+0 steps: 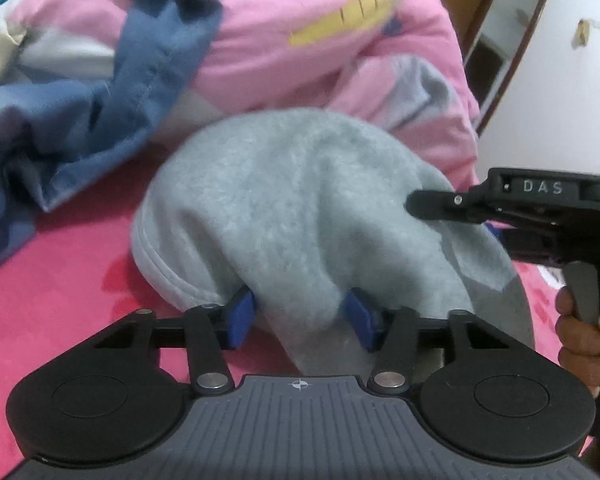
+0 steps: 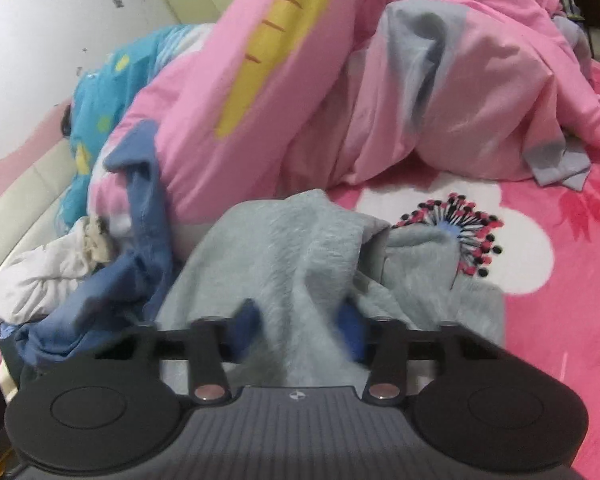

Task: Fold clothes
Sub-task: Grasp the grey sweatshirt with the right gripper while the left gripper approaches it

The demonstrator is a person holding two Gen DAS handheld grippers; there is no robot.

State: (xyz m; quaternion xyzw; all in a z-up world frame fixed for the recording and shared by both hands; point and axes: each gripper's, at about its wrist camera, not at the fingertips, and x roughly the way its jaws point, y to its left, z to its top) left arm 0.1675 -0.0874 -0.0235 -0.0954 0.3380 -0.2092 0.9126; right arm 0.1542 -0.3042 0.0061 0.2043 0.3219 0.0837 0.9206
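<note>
The grey fleece garment [image 1: 300,200] lies bunched on the pink bedspread [image 1: 60,260], at the foot of a heaped pink quilt [image 1: 300,40]. It is lifted into a hump, with a stitched hem showing along its lower left edge in the left wrist view.

The left gripper [image 1: 302,316] has a fold of the grey fleece between its blue pads [image 1: 240,316]; the cloth is pinched into a narrow neck there and both pads press against it, so this tong is closed on the garment. The right gripper [image 2: 302,332] likewise has a ridge of the same fleece [image 2: 300,272] drawn between its blue pads [image 2: 248,328]. The picture is blurred at that point, but the pads appear to bear on the cloth from both sides, so I read it as gripping too. In the left wrist view the right gripper's black finger reaches into the fleece from the right, with a hand [image 1: 584,340] on its grip.

A blue denim garment [image 1: 100,120] lies crumpled just to the left of the grey one, partly draped up the quilt. Beyond it, in the right wrist view, a white garment [image 2: 52,276] sits near the bed's cream padded edge [image 2: 32,184]. A turquoise patterned cloth [image 2: 100,92] lies behind the quilt against the white wall [image 2: 60,20]. The bedspread bears a large white flower print [image 2: 500,240] to the right of the fleece. A brown door frame [image 1: 500,40] stands at the far right.
</note>
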